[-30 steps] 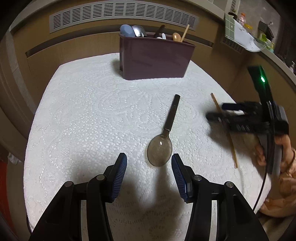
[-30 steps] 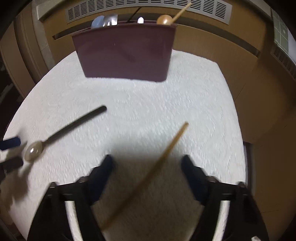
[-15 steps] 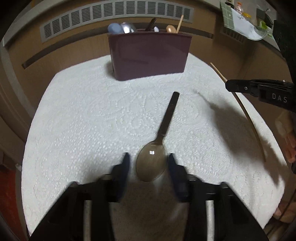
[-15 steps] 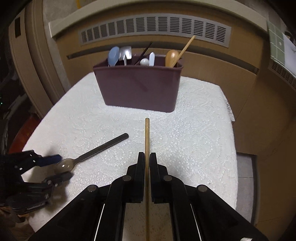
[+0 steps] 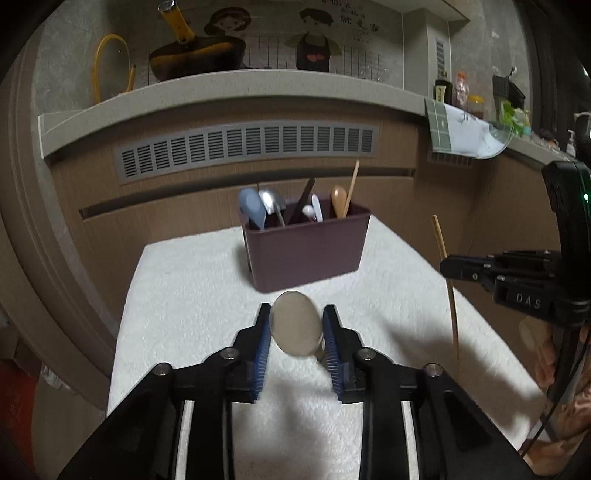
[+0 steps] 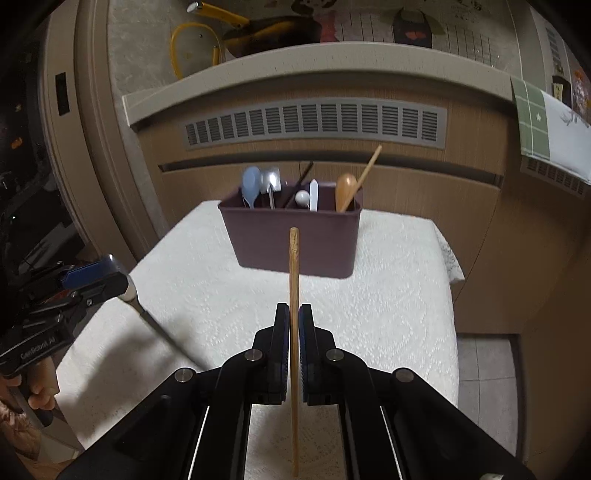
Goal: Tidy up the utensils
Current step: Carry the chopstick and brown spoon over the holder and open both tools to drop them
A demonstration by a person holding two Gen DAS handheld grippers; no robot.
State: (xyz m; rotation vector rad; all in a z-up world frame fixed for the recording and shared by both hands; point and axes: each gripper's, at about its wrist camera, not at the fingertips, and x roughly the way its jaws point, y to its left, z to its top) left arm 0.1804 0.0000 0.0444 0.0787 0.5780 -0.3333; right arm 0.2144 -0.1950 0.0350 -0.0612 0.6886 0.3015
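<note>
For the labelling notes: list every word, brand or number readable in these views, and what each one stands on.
"DAS": white letters on the right gripper, on its black body.
"GenRobot.AI": on the left gripper, along its black body; small, the reading is unsure.
Wall poster behind the shelf: handwritten characters, too blurred to read.
Bottles on the counter: labels too small to read.

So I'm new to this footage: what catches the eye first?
A metal spoon, bowl facing the camera, sits between the closing jaws of the left gripper above the white cloth. The right gripper clamps a wooden chopstick pointing toward the maroon utensil caddy.
</note>
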